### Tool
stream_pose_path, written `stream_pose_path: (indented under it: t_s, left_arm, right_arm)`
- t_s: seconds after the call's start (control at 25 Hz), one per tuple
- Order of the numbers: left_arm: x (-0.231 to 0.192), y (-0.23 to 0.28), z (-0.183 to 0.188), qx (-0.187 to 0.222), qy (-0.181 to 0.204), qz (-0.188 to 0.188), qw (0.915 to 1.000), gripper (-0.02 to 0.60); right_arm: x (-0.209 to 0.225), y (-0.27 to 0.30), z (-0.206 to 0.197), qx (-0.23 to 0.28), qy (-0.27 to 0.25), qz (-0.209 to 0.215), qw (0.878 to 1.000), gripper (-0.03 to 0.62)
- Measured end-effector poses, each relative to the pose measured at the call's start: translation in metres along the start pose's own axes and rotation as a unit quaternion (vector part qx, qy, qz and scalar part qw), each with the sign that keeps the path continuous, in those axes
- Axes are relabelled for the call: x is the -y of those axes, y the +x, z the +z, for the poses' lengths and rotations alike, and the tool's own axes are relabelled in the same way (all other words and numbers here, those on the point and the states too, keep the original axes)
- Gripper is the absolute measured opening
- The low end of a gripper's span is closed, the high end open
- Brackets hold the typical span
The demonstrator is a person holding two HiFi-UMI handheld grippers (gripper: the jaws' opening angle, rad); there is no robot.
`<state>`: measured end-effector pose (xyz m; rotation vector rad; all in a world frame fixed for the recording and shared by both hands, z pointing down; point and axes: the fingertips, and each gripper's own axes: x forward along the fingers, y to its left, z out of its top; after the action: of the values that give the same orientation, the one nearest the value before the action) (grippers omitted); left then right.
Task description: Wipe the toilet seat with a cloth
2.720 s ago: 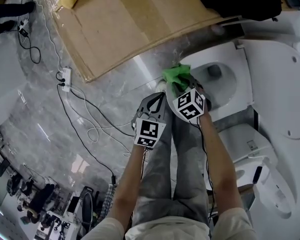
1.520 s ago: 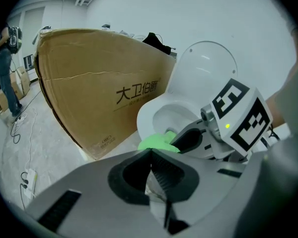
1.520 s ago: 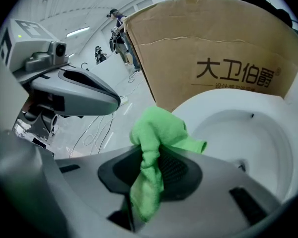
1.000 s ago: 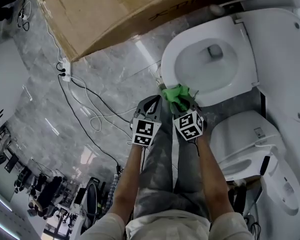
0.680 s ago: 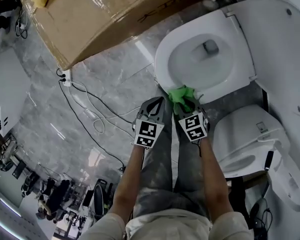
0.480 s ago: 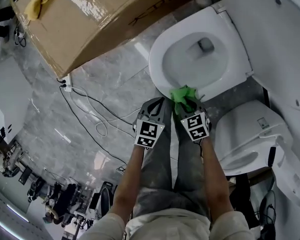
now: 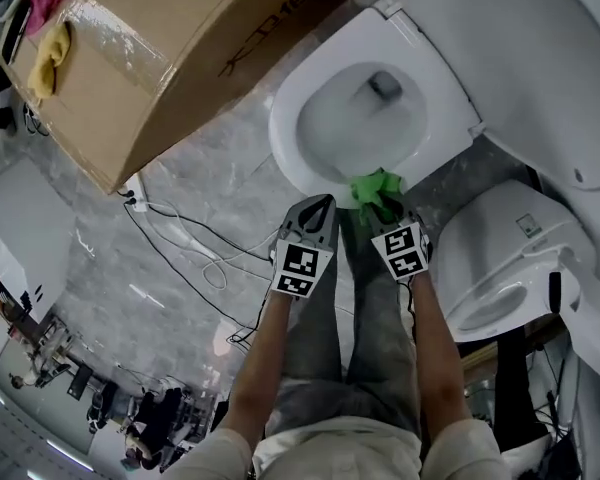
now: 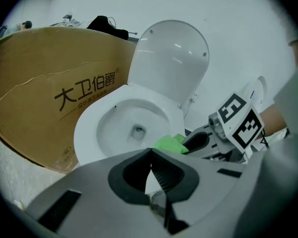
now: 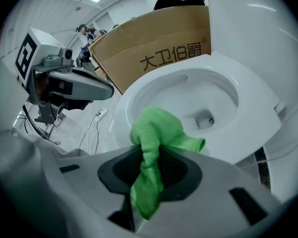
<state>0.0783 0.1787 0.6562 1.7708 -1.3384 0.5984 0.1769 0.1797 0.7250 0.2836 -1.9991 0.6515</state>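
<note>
A white toilet with its lid raised stands ahead, its seat ringing the bowl. My right gripper is shut on a green cloth and holds it over the near rim of the seat. In the right gripper view the cloth bunches out between the jaws. My left gripper hangs beside it to the left, above the floor just short of the seat, shut with nothing in it; its jaws meet at the tip.
A large cardboard box stands left of the toilet. A power strip and loose cables lie on the grey marble floor. A second white toilet is close on the right. My legs are below the grippers.
The view has shifted so the toilet sits farther left and nearer. The right gripper and green cloth have stayed at the near rim of the seat, sliding right along it. The left gripper stayed shut alongside.
</note>
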Motion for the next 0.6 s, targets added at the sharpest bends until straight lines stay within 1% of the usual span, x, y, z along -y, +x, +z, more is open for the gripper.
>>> stream_pose_path:
  t_s: [0.32, 0.6]
  left_arm:
    - [0.020, 0.015, 0.014, -0.003, 0.023, -0.027, 0.9993, 0.012]
    - [0.029, 0.024, 0.020, -0.007, 0.036, -0.041, 0.9985, 0.012]
  right_arm:
    - [0.025, -0.011, -0.002, 0.010, 0.010, -0.024, 1.000, 0.097]
    - [0.041, -0.016, 0.001, 0.021, 0.037, -0.042, 0.998, 0.097]
